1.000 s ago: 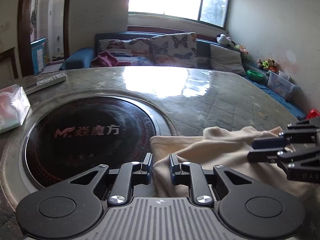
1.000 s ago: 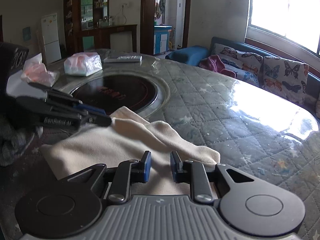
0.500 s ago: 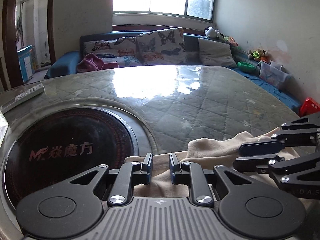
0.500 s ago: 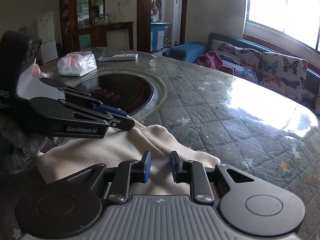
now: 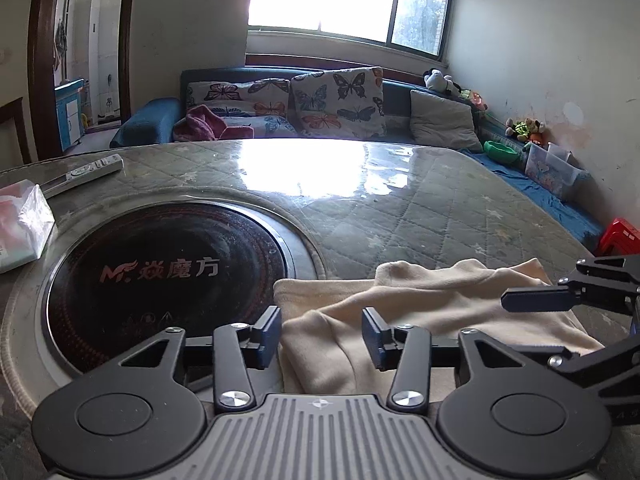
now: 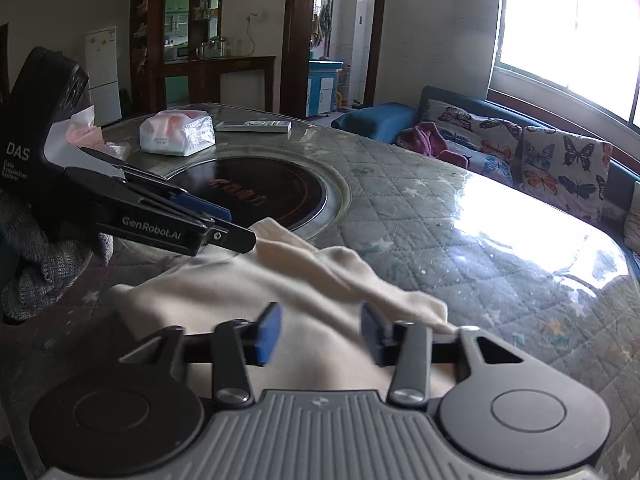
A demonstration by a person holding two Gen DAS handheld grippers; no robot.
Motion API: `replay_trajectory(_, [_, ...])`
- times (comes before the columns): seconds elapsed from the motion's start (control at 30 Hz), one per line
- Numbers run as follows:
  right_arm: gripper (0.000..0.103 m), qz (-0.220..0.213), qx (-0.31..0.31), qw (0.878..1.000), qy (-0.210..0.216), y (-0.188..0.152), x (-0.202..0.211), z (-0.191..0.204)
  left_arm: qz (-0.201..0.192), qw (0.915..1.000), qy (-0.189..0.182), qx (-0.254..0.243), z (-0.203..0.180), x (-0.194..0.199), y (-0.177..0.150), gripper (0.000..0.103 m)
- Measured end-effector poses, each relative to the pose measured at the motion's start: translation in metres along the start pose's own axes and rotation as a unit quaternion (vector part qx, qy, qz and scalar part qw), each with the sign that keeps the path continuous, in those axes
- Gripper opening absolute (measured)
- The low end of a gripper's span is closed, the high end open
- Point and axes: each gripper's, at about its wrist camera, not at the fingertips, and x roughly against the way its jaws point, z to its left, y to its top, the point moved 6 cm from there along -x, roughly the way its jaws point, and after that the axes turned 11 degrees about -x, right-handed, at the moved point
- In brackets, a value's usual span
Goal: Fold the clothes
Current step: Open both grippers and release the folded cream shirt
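A cream garment (image 5: 420, 312) lies folded and bunched on the quilted table, beside the black round hotplate (image 5: 160, 272). My left gripper (image 5: 322, 334) stands open just above the garment's near left edge, nothing between its fingers. In the right wrist view the same cream garment (image 6: 256, 292) spreads under my right gripper (image 6: 320, 330), which is open too and holds nothing. The left gripper (image 6: 224, 224) shows there at the garment's far left corner. The right gripper's fingers (image 5: 536, 300) reach in from the right in the left wrist view.
A tissue pack (image 6: 176, 132) and a remote control (image 6: 254, 126) lie beyond the hotplate (image 6: 256, 196). A grey knitted sleeve (image 6: 32, 272) is at the left. A sofa with butterfly cushions (image 5: 336, 100) runs behind the table (image 5: 420, 208), and a red stool (image 5: 618, 236) stands at the right.
Both grippers have opened and let go of the cream garment, which now lies on the table. The left gripper has pulled back toward the hotplate side.
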Motion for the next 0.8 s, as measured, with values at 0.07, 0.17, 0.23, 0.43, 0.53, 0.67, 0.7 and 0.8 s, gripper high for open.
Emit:
replay_trajectory(0.07, [0.056,-0.002,-0.005,1.0,-0.001,-0.006,0.005,0.004,-0.003,1.0,0.001,0.001,-0.002,0.005,-0.002,0.053])
replay_trajectory(0.17, [0.063,-0.009,-0.013,1.0,-0.006,-0.012,0.013,0.006,-0.007,1.0,0.002,0.001,-0.006,0.012,-0.005,0.058])
replay_trajectory(0.23, [0.072,-0.012,-0.019,1.0,-0.009,-0.015,0.018,0.006,-0.01,0.9999,0.002,0.001,-0.008,0.017,-0.007,0.063])
replay_trajectory(0.43, [0.085,-0.025,-0.026,0.999,-0.023,-0.023,0.035,0.009,-0.017,0.9998,0.005,0.0,-0.015,0.029,-0.012,0.076])
replay_trajectory(0.53, [0.089,-0.029,-0.03,0.999,-0.026,-0.027,0.041,0.01,-0.022,0.9997,0.008,-0.002,-0.018,0.035,-0.015,0.081])
replay_trajectory(0.67, [0.096,-0.036,-0.034,0.998,-0.031,-0.031,0.048,0.013,-0.03,0.9995,0.011,-0.003,-0.021,0.043,-0.016,0.087])
replay_trajectory(0.7, [0.097,-0.038,-0.034,0.998,-0.033,-0.031,0.049,0.014,-0.032,0.9994,0.012,-0.004,-0.022,0.045,-0.017,0.088])
replay_trajectory(0.8, [0.102,-0.044,-0.037,0.998,-0.041,-0.034,0.054,0.016,-0.041,0.999,0.015,-0.007,-0.025,0.052,-0.018,0.094])
